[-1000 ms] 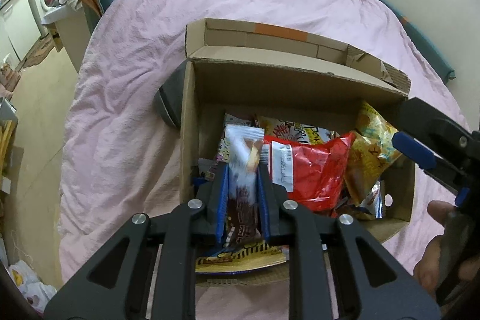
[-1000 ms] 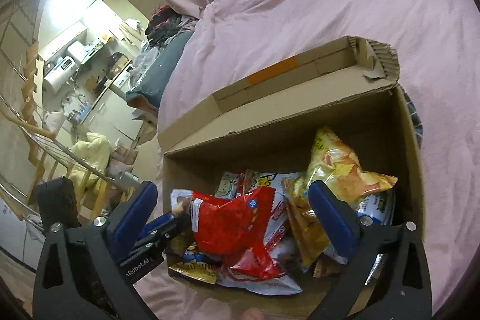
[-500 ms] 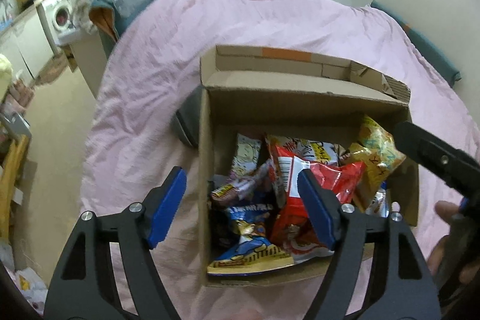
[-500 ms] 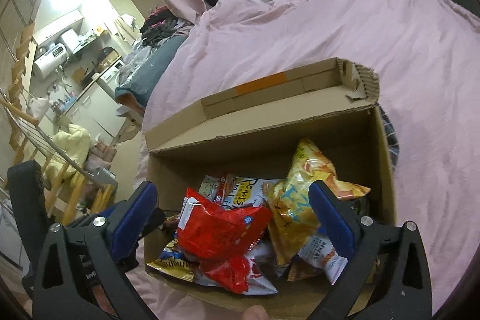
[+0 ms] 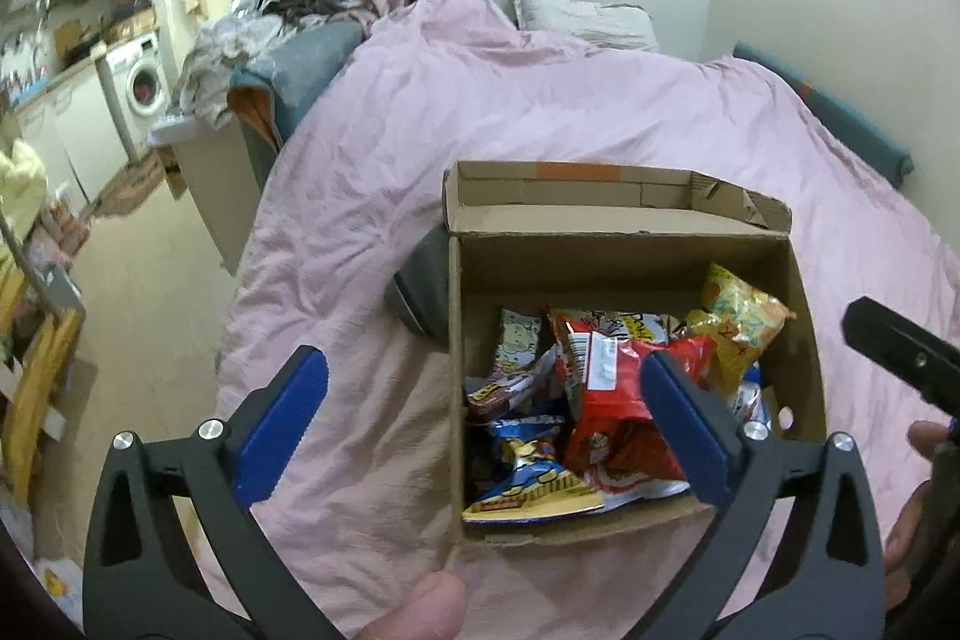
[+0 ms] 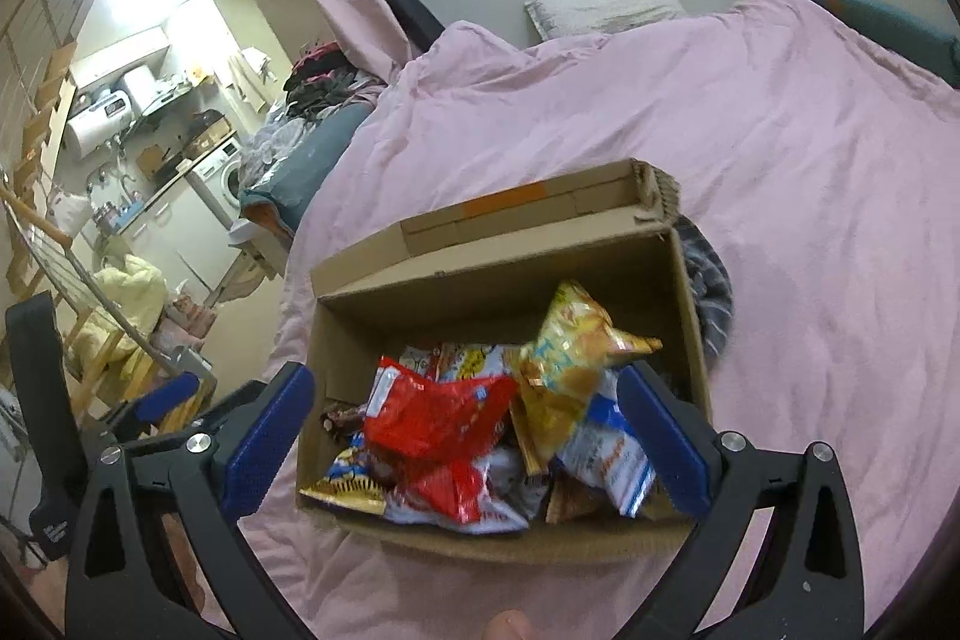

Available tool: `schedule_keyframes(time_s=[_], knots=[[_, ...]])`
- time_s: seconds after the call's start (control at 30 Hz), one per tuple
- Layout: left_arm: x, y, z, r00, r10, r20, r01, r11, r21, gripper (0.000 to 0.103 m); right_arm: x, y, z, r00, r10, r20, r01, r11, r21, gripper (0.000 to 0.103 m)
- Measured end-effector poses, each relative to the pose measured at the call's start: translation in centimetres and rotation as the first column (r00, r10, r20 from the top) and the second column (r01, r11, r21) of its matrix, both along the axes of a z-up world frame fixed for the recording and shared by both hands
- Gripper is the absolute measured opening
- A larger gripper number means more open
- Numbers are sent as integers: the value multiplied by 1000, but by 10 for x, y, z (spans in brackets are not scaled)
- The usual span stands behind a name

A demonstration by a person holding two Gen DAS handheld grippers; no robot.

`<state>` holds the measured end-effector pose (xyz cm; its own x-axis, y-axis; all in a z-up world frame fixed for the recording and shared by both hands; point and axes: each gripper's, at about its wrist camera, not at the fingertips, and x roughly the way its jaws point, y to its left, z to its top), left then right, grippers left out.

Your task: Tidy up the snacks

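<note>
An open cardboard box [image 5: 624,262] [image 6: 480,292] sits on a pink bed cover and holds several snack packs. A red bag [image 5: 618,400] [image 6: 438,412] lies on top, a yellow bag [image 5: 738,322] [image 6: 570,346] stands at the right, a blue-and-yellow pack [image 5: 528,478] lies at the front, and a brown bar pack [image 5: 510,388] lies at the left. My left gripper [image 5: 486,430] is open and empty above the box's near left corner. My right gripper [image 6: 462,436] is open and empty above the box's near side.
The pink cover [image 5: 480,112] spreads all round the box. A dark grey object [image 5: 420,286] lies against the box's left side. A pillow [image 5: 582,22] is at the bed's head. A blue-grey chair with clothes [image 5: 288,58] and a washing machine [image 5: 141,82] stand left.
My left gripper opened, let the brown bar pack drop into the box, and drew back and up. My right gripper also drew back, staying open.
</note>
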<state>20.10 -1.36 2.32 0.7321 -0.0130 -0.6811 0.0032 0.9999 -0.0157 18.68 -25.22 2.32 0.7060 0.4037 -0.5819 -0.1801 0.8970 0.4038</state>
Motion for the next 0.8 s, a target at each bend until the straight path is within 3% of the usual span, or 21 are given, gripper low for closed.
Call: schedule_keyframes(time_s=[0.3, 0.8], knots=[[-32, 17, 4, 999, 27, -22, -28, 999, -24, 103, -46, -8, 5, 998, -53, 23, 54, 997, -64, 103], [-125, 32, 15, 998, 43, 49, -42, 999, -27, 103, -117, 1, 2, 991, -99, 89, 111, 982, -152, 103]])
